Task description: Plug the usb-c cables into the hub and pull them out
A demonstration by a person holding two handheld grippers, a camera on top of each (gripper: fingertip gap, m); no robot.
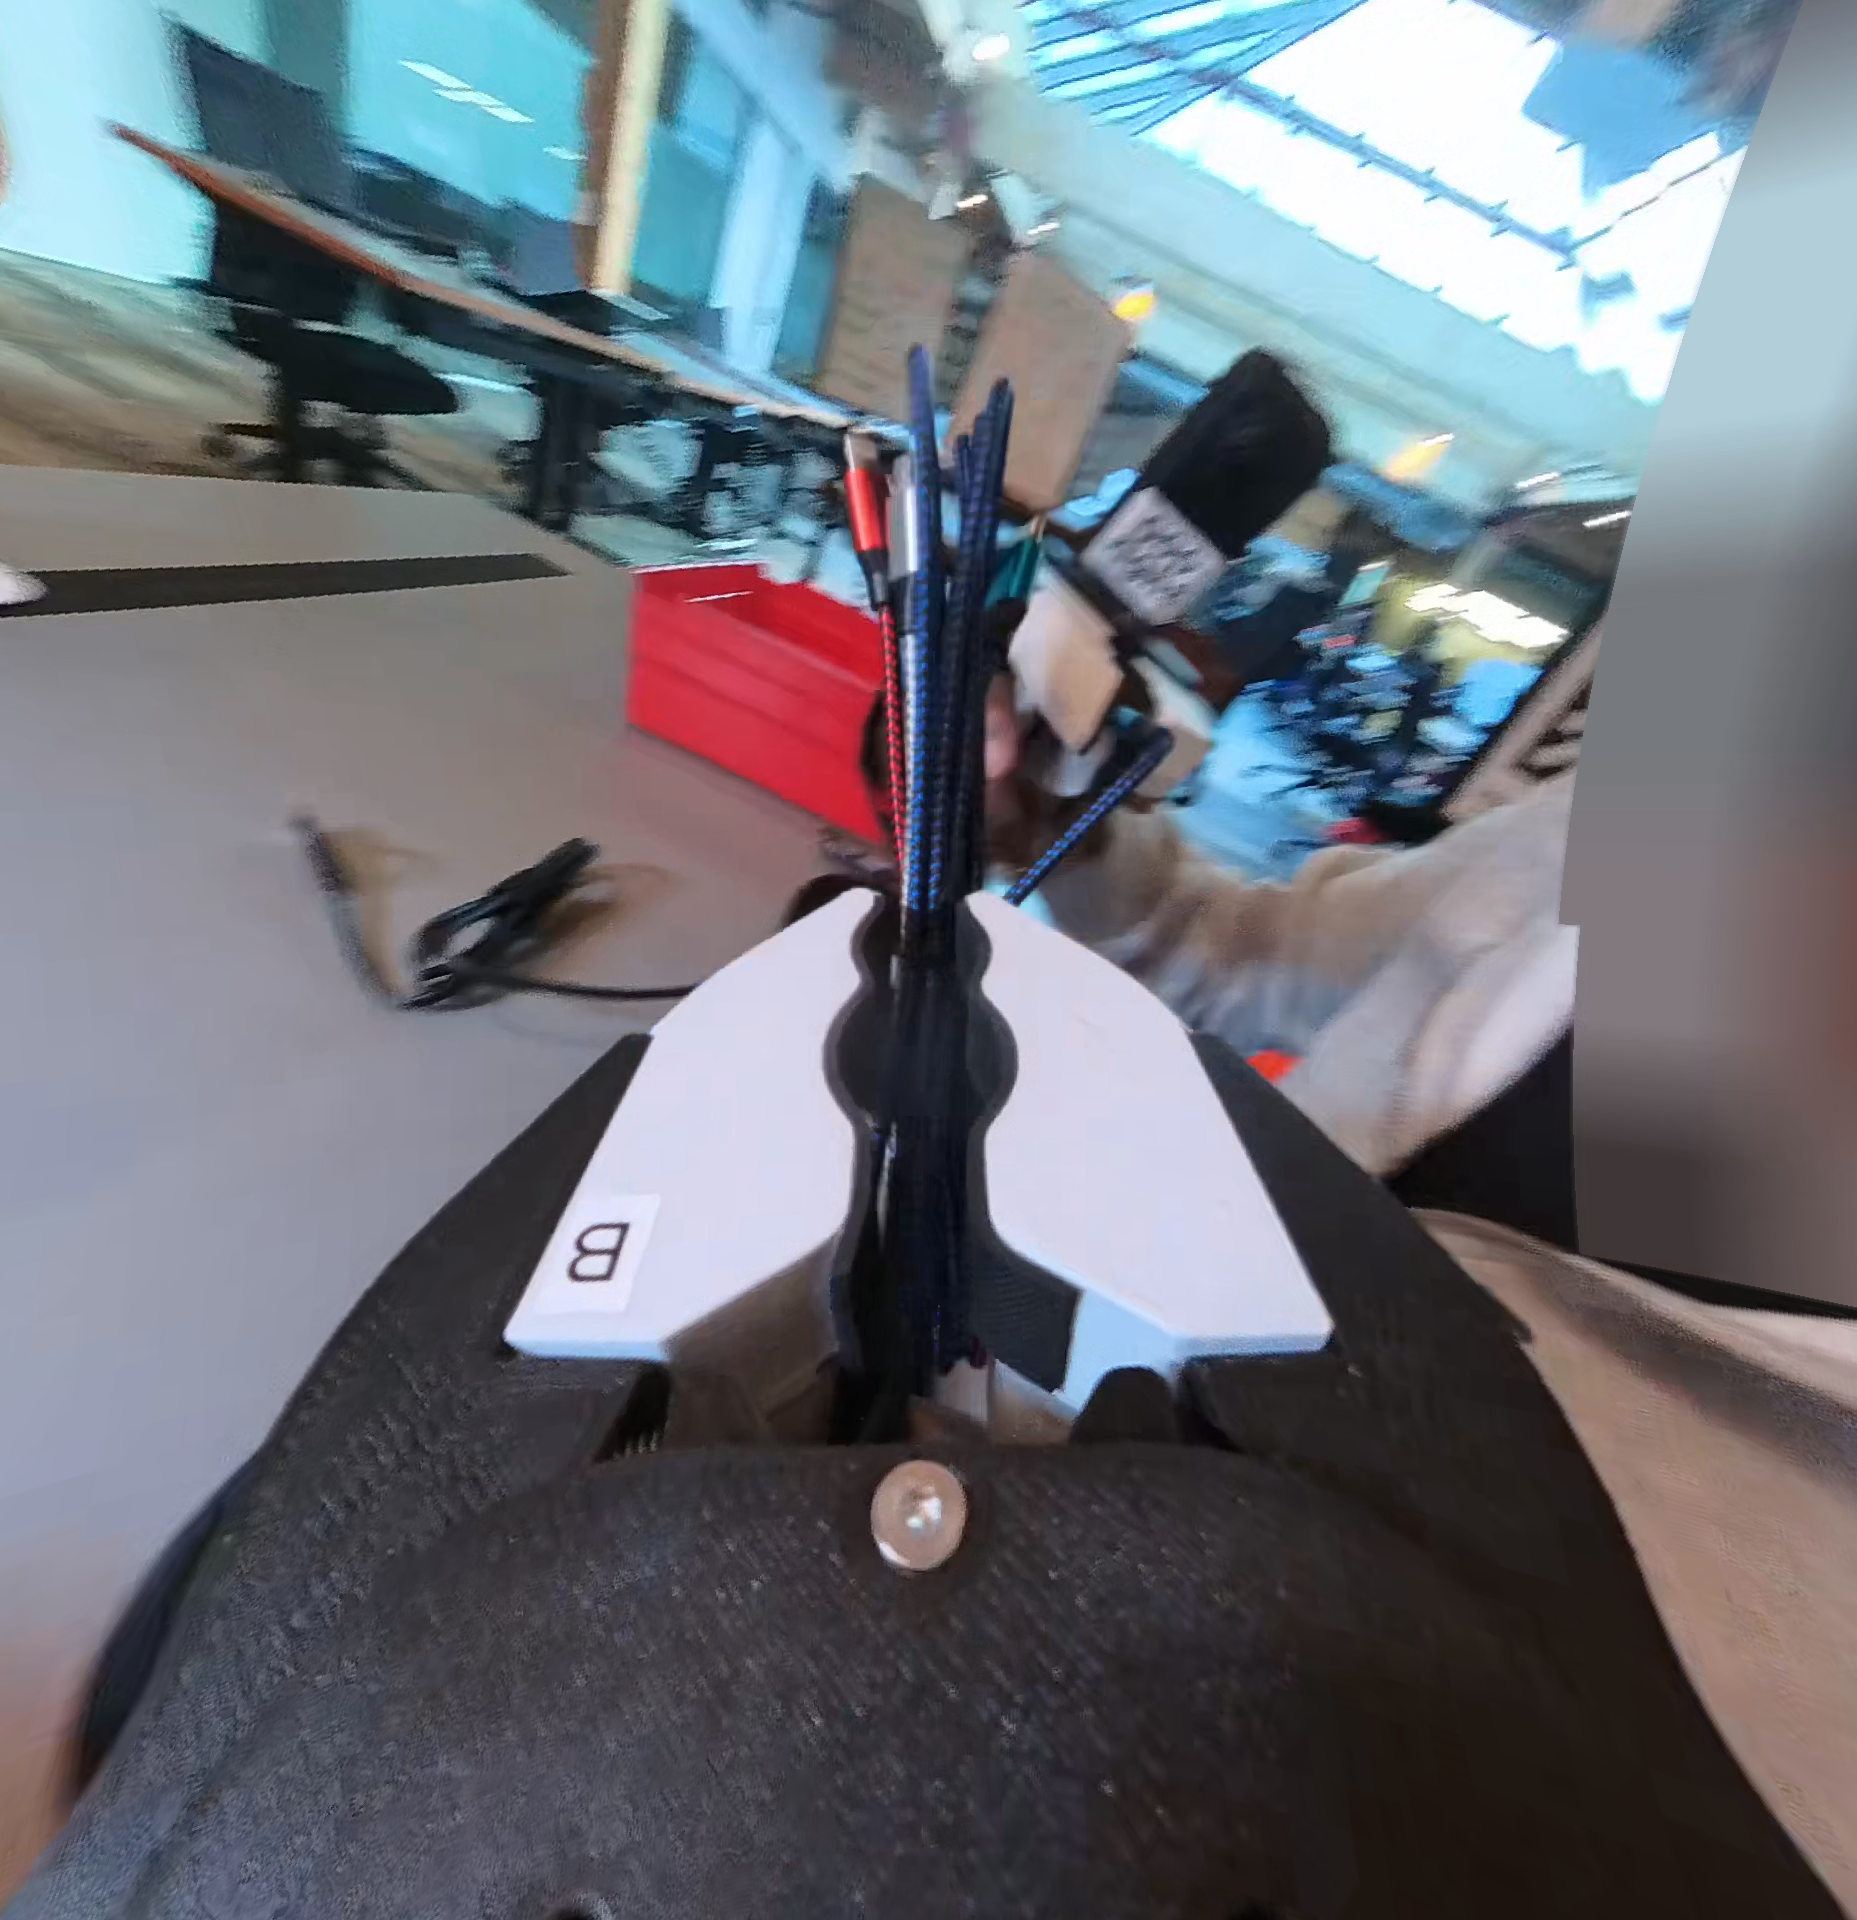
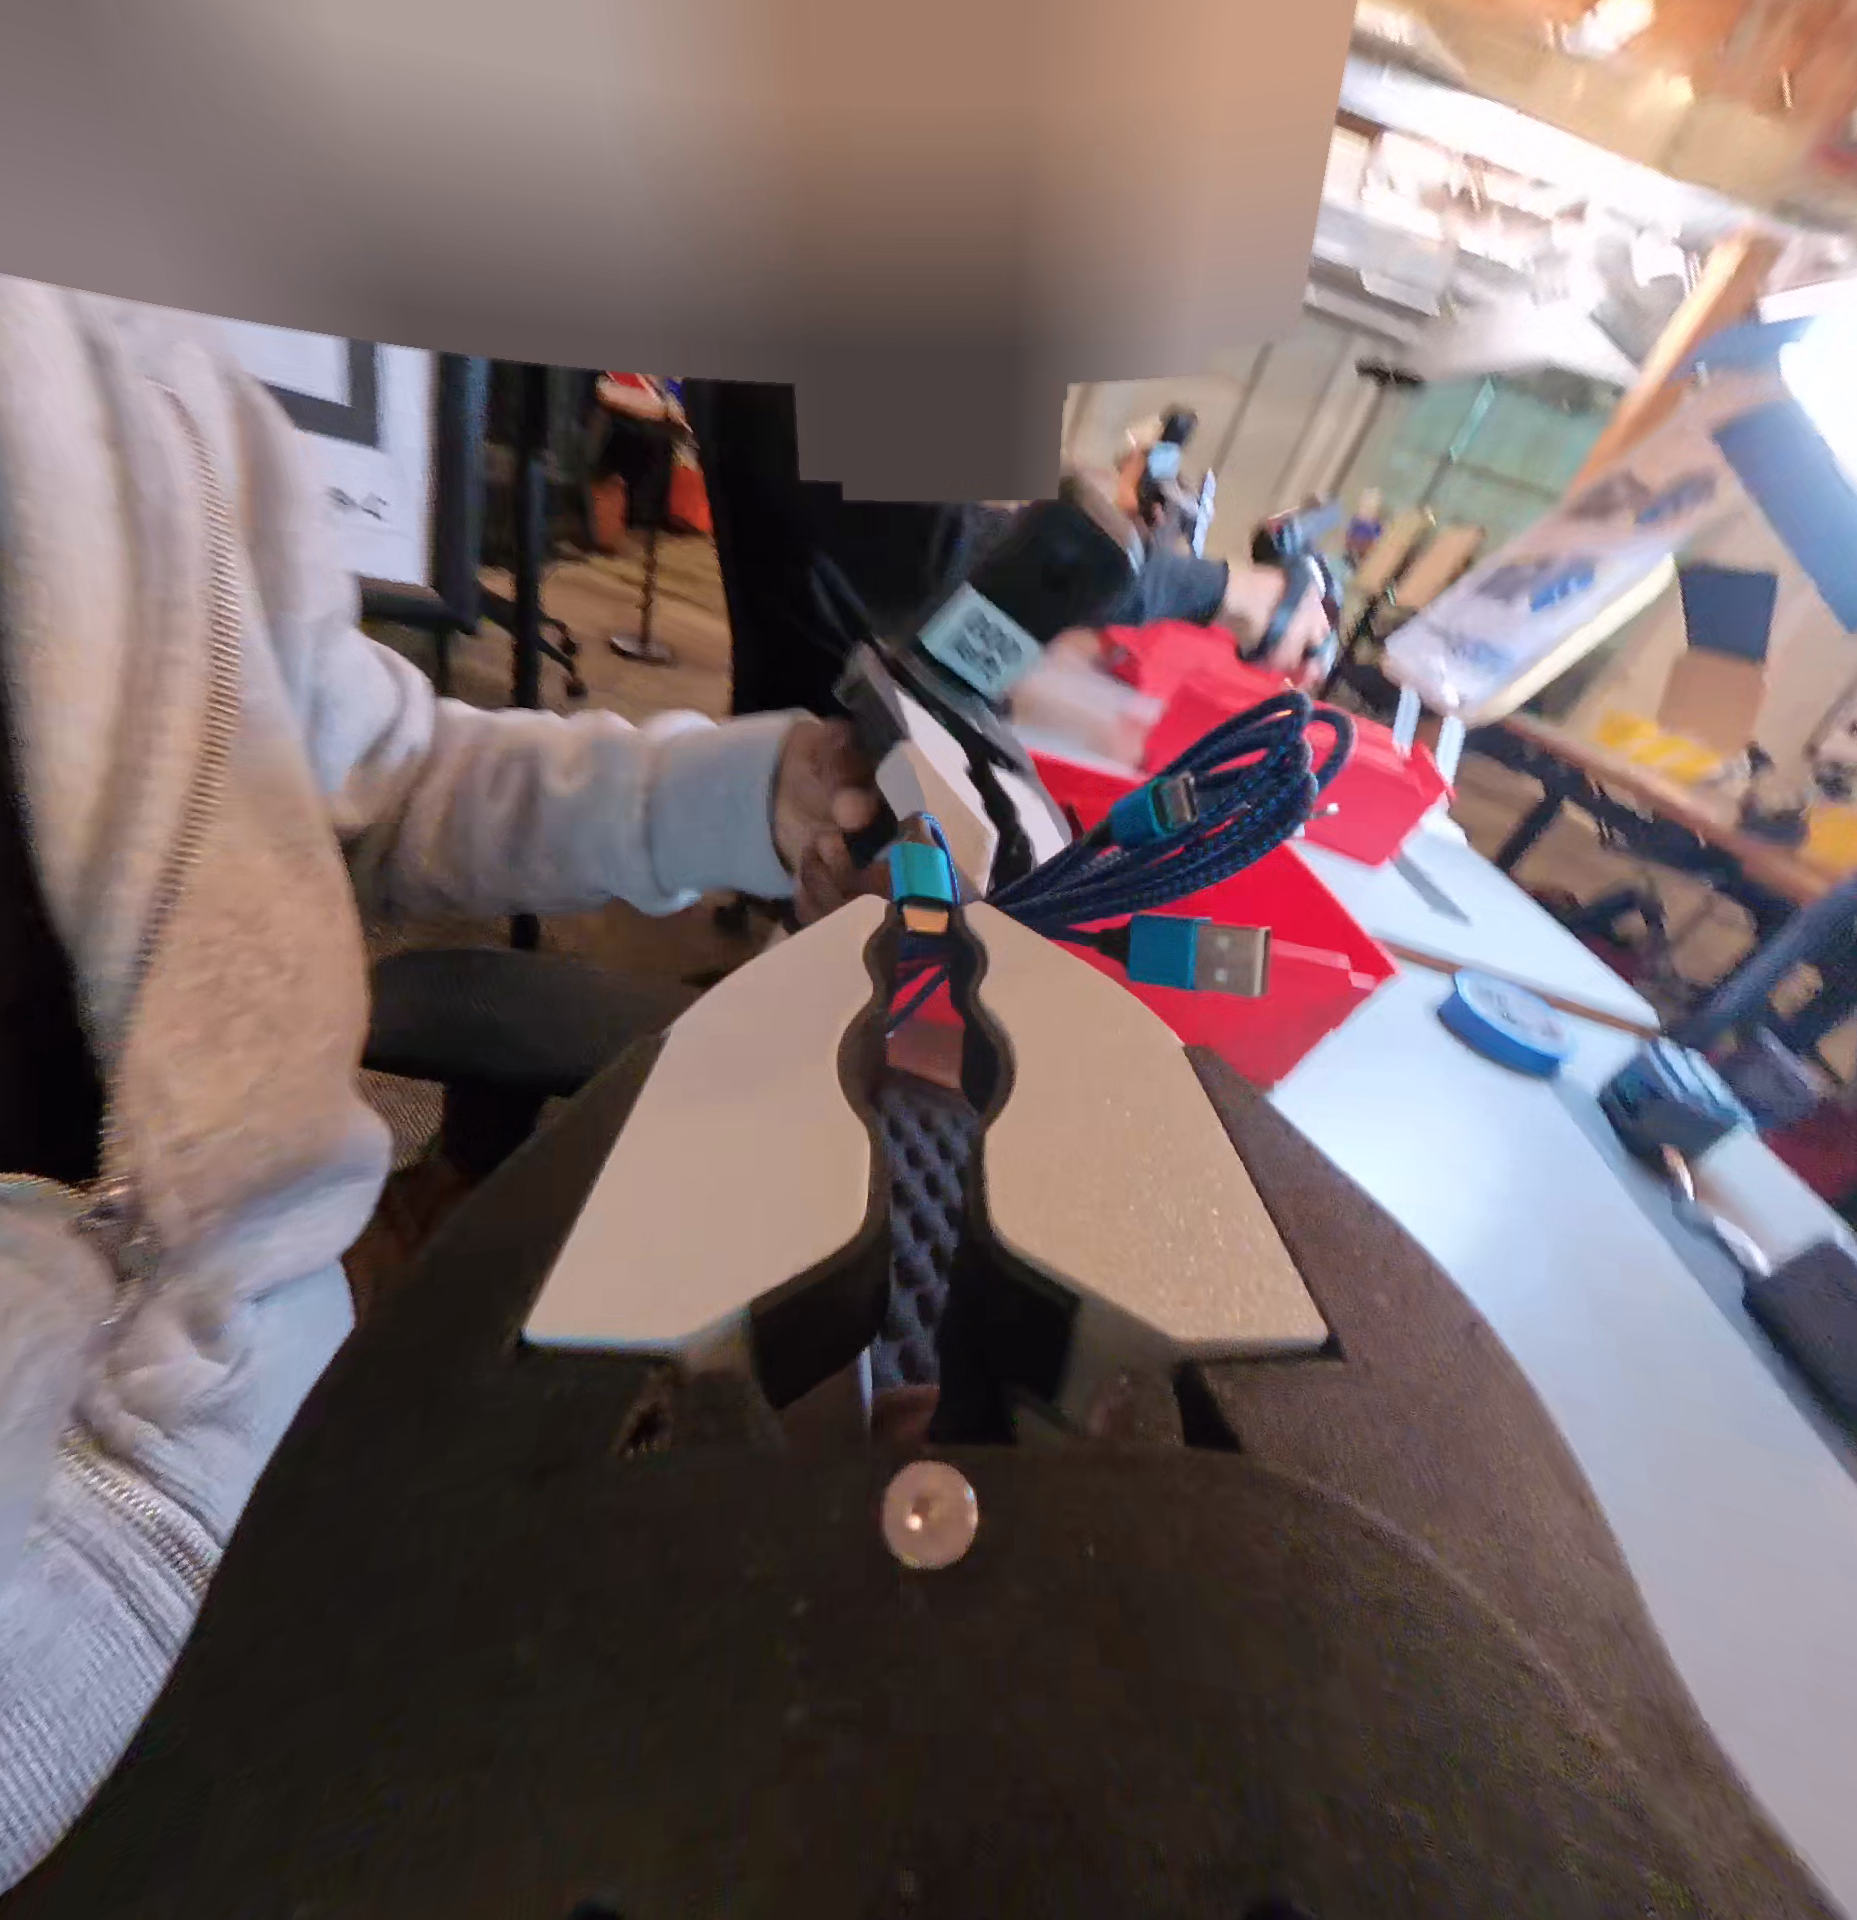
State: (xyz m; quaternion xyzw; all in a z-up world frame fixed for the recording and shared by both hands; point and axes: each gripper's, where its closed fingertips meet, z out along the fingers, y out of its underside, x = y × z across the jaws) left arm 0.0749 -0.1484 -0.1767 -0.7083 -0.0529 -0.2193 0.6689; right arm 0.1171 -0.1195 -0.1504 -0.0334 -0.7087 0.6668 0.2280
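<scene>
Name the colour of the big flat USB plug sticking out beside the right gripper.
USB plug: teal-blue shell with a metal tip, clearest in the right wrist view.

A red bin (image 1: 747, 686) sits on the pale table (image 1: 228, 883), and a tangle of black cord (image 1: 498, 935) lies on the tabletop nearer the camera. In the right wrist view more red bins (image 2: 1308, 935) stand along the table's (image 2: 1526, 1195) far side, with a blue tape roll (image 2: 1506, 1023) just beside them. An office chair (image 1: 311, 353) stands at a long desk (image 1: 550, 312) behind, both blurred.
</scene>
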